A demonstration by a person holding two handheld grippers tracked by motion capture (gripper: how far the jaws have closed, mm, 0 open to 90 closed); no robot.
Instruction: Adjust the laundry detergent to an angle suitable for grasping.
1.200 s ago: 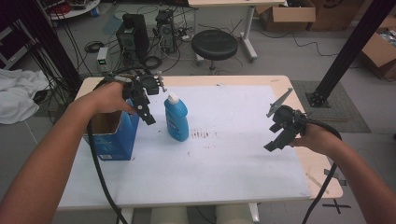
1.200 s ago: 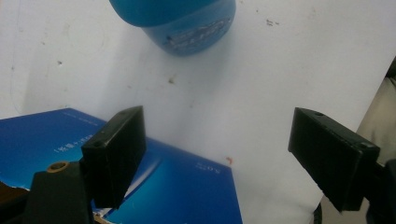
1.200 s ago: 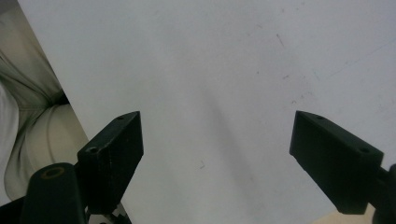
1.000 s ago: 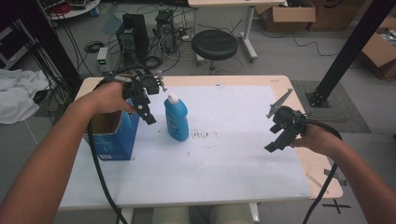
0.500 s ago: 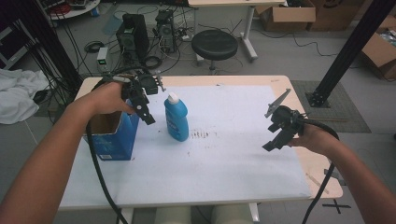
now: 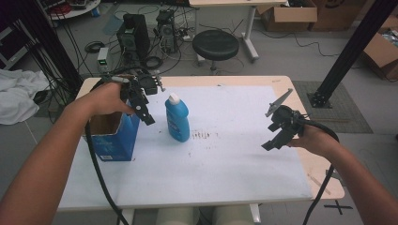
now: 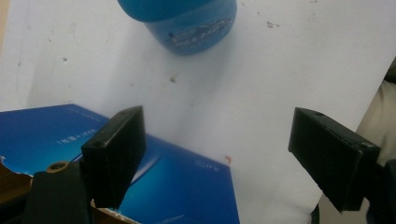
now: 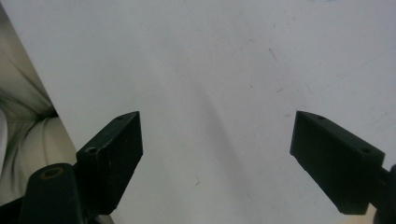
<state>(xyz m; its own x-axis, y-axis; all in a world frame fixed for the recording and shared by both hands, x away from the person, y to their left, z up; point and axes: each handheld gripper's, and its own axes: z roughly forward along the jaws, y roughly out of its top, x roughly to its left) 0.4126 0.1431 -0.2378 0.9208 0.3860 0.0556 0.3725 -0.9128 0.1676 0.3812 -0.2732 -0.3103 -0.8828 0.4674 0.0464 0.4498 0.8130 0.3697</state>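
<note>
The left gripper [image 7: 217,158] is seen with its jaws spread wide and nothing held between them; in its own view the two black jaws rise from the lower left and lower right of the frame. The right gripper [image 8: 217,161] is likewise held wide open and empty, with bare white surface between its jaws.

In the high view, forearms enter from the bottom corners. The right gripper [image 6: 277,136] is found at the right of centre, held over the white sheet [image 6: 225,159] near its right edge, well apart from everything else. The white sheet is laid on a pale wooden table [image 6: 324,178], whose margin is seen around it.

At the left of the frame, an open blue box [image 6: 112,140] is stood on the sheet's left edge. The left gripper [image 6: 143,110] is held over the box's right rim, jaws angled down toward the sheet. In the left gripper view the box [image 7: 177,182] is seen under and behind the left jaw.

Just right of the box, close to the left gripper but apart from it, a blue bottle [image 6: 177,117] with a white cap is stood upright; its base [image 7: 187,23] is seen at the top of the left gripper view.

Farther off, beyond the table, a black stool [image 6: 216,44] is seen at upper centre.
</note>
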